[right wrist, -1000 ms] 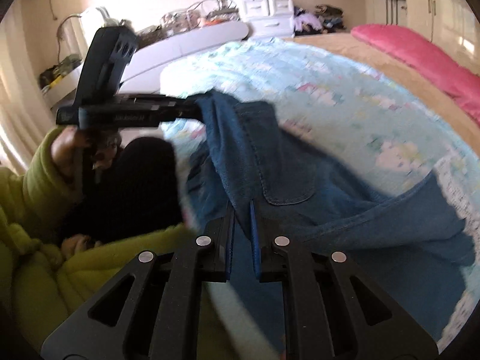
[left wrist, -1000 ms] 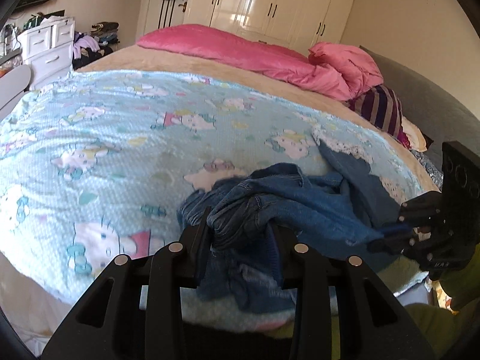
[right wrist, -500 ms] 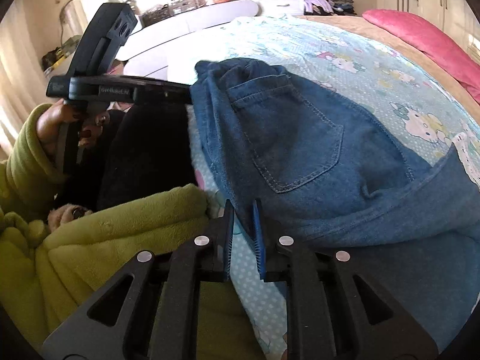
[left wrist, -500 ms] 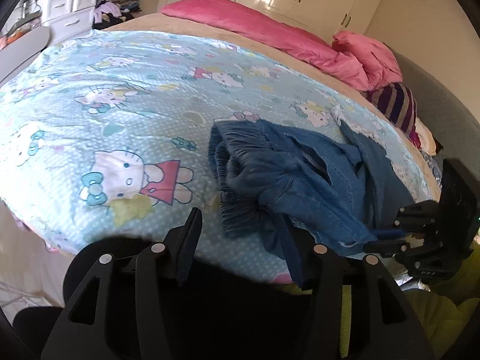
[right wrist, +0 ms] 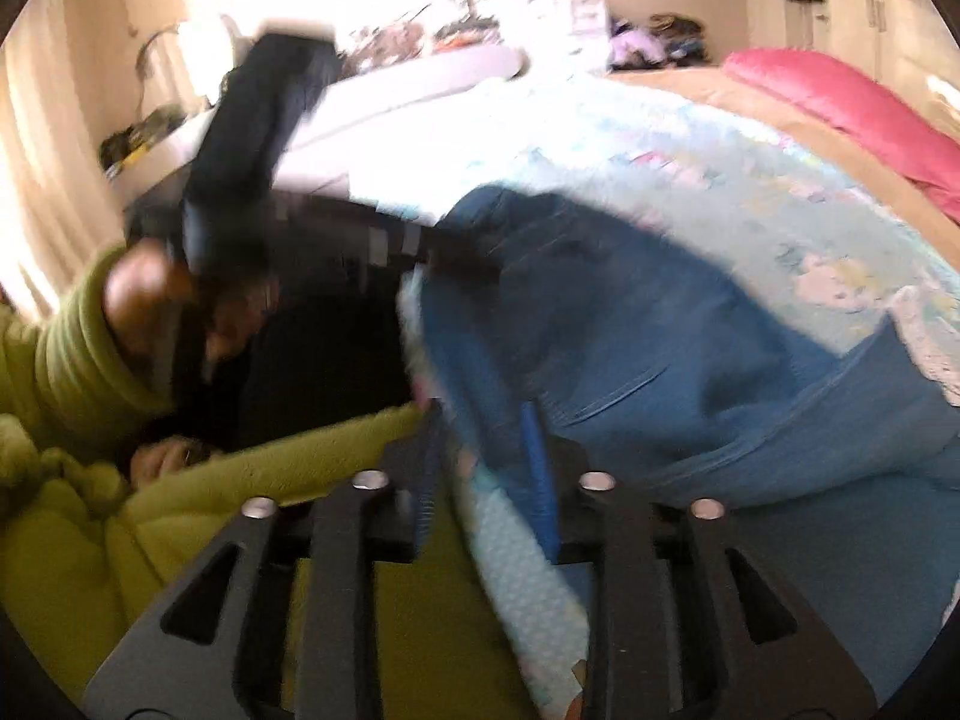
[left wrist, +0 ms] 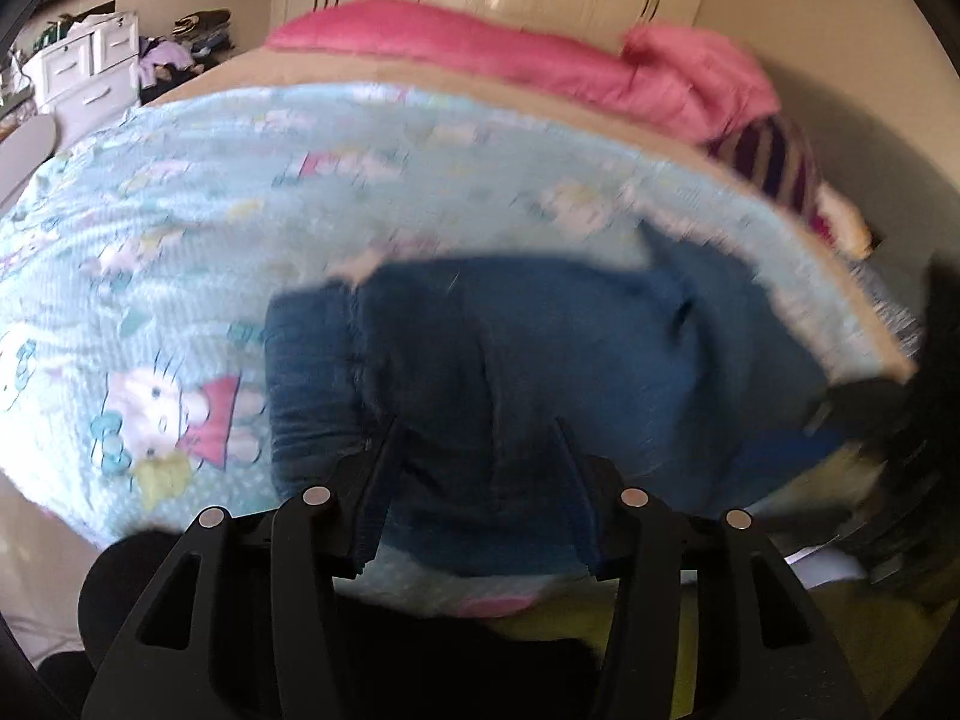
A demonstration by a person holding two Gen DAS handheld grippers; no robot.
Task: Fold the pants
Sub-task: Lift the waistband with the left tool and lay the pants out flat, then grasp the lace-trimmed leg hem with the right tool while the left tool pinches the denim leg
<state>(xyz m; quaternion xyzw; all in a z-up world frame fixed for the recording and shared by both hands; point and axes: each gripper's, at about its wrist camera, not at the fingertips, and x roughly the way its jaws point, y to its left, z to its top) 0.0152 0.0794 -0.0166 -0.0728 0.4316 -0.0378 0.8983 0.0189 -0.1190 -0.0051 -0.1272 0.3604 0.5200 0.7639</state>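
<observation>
Jeans [left wrist: 540,360] between left gripper [left wrist: 474,468] closing jaws; right gripper [right wrist: 486,450] jaws opening, denim edge between, ungripped

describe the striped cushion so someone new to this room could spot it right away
Start at the long bright pink bedding across the head of the bed. Follow it to its bunched end on the right of the left wrist view; the purple-and-cream striped cushion lies just below that. It is the only striped item there.
</observation>
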